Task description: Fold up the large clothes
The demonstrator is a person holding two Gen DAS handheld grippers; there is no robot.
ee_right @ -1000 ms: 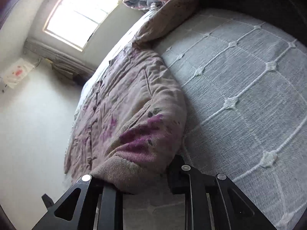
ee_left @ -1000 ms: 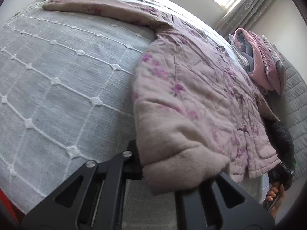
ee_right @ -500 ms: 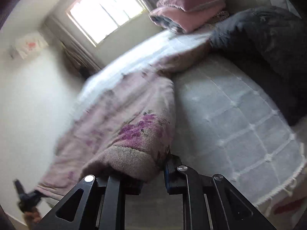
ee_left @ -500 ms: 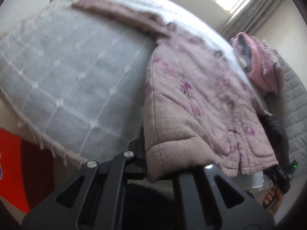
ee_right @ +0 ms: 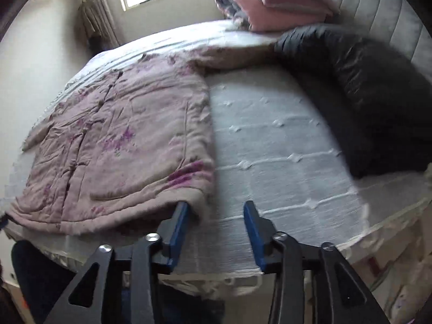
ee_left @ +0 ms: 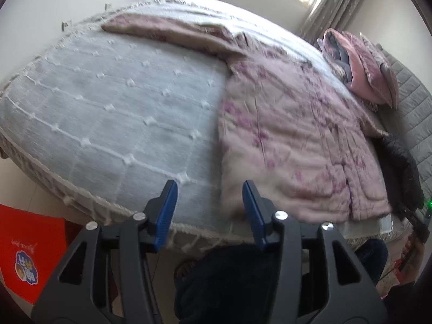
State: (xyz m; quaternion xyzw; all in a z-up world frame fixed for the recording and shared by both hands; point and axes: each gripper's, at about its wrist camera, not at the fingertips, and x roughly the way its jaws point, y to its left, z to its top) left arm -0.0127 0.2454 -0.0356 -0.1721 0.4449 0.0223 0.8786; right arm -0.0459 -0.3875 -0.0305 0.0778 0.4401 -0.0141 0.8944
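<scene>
With the hem of the pink floral quilted jacket (ee_left: 297,135) just released, the left gripper (ee_left: 209,210) and right gripper (ee_right: 216,226), jaws newly parted and empty, are best drawn clear before a sleeve is regrasped.

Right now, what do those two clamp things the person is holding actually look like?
Both look alike. The left tool has two matte black fingers cut with triangular holes, joined by round silver screws, each tipped with a flat blue pad. The right tool is the same: black skeleton frame, silver screws, blue pads. No cables or markings show. Below them, dark clothing is visible on the person.
</scene>
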